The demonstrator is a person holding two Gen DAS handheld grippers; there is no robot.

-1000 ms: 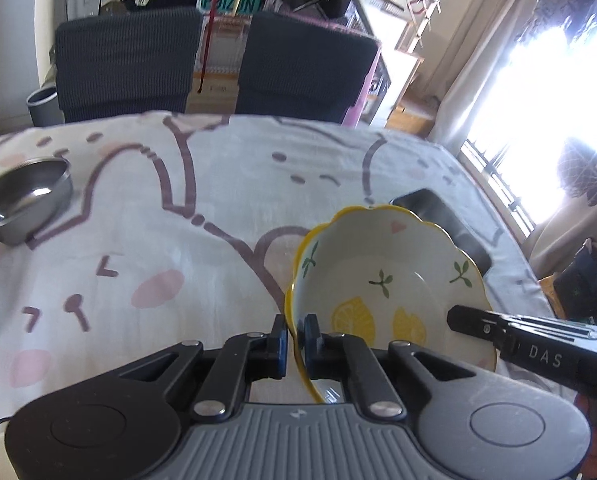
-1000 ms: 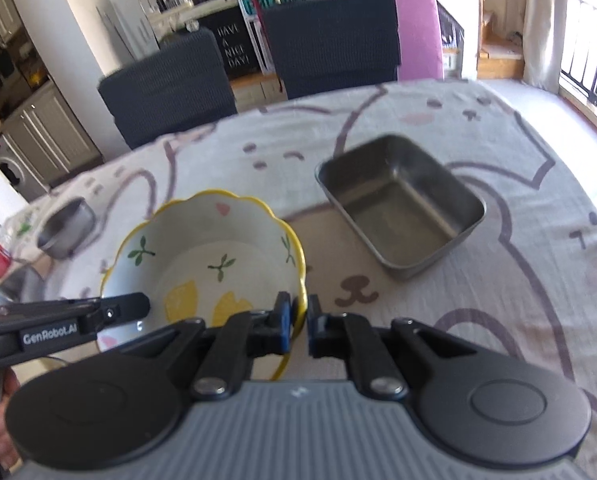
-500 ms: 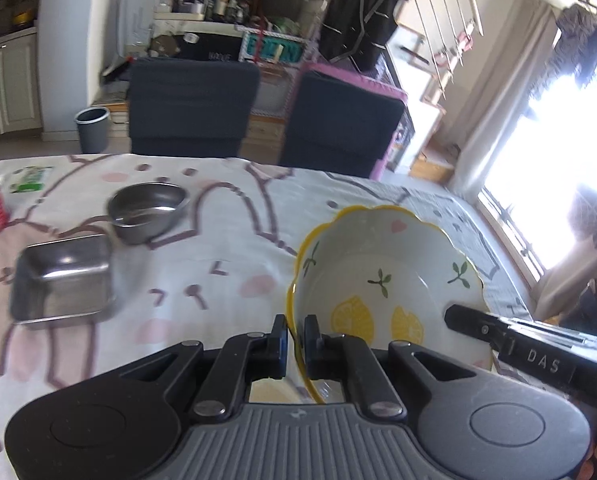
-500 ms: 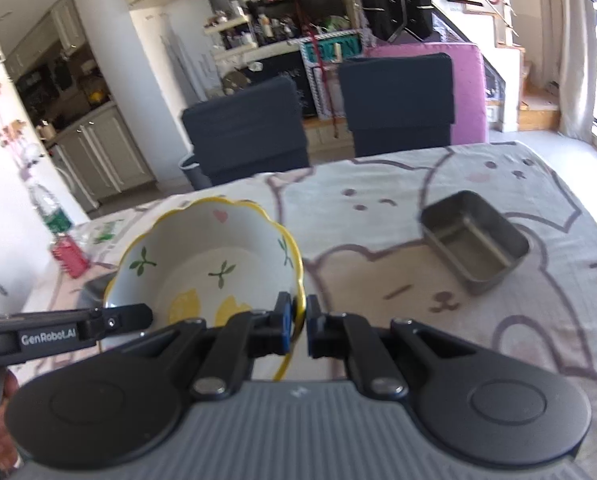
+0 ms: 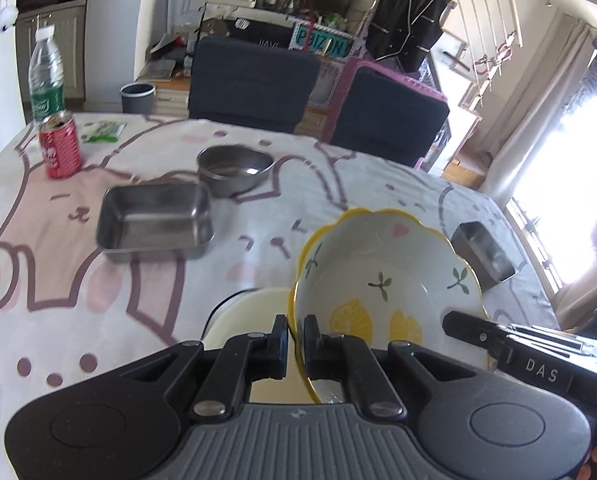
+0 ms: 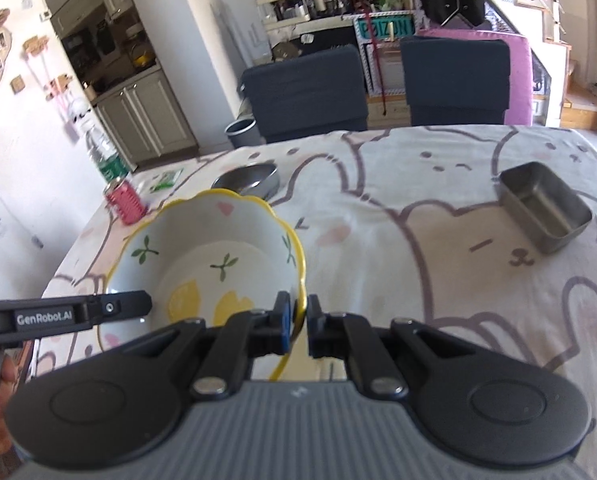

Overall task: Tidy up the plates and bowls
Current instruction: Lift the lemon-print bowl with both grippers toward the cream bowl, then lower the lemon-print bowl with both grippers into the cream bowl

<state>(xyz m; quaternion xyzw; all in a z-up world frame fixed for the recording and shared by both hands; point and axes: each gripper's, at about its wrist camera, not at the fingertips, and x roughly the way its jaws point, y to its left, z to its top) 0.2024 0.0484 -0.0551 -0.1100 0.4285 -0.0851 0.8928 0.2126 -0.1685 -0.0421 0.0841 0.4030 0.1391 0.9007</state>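
A white lemon-print bowl (image 5: pixel 382 276) (image 6: pixel 214 256) with a yellow scalloped rim hangs above the table, held from both sides. My left gripper (image 5: pixel 295 334) is shut on its left rim, and my right gripper (image 6: pixel 297 322) is shut on its right rim. Below the bowl, a cream plate or bowl (image 5: pixel 250 312) lies on the cloth, mostly hidden. A rectangular steel tray (image 5: pixel 156 220) and a round steel bowl (image 5: pixel 234 166) (image 6: pixel 250 178) stand further off on the left. Another rectangular steel tray (image 6: pixel 544 212) (image 5: pixel 484 254) sits at the right.
A red can (image 5: pixel 60 146) (image 6: pixel 124 202), a water bottle (image 5: pixel 46 78) and a green packet (image 5: pixel 102 131) stand at the table's far left. Two dark chairs (image 5: pixel 254 80) (image 6: pixel 456 80) line the far edge. The printed tablecloth (image 6: pixel 438 280) covers the table.
Both grippers have carried the bowl leftward and a little higher. The steel tray, round bowl, can and bottle came into the left view; a cream dish now shows beneath the bowl.
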